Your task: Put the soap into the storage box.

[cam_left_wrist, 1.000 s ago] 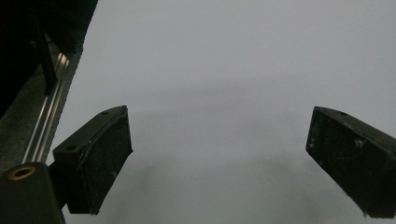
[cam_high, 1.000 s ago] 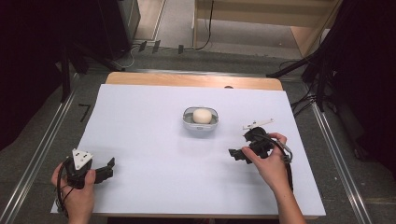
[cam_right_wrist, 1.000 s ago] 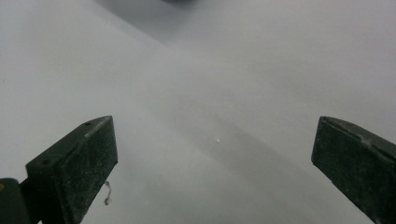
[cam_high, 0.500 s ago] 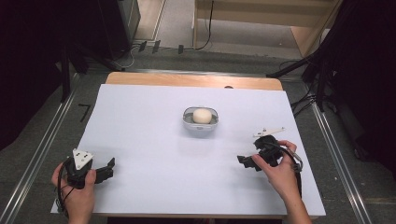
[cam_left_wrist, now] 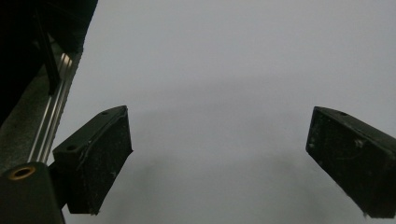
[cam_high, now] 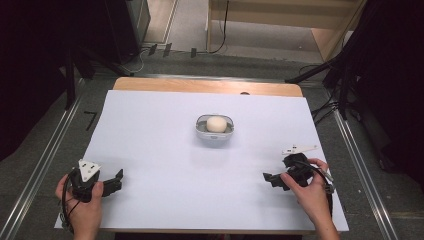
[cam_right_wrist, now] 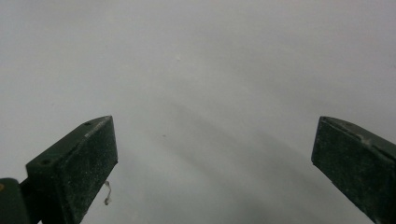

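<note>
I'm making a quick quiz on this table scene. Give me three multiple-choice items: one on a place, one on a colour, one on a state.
1. Where does the bowl stand?
A. mid-table
B. left near corner
C. on the floor

2. What colour is the round thing in the bowl?
A. red
B. cream
C. blue

3. How do the right tongs stand?
A. shut on the bowl
B. shut, empty
C. open, empty

A: it stands centred on the white table.
B: it looks pale cream.
C: the jaws stand wide apart over bare table.
</note>
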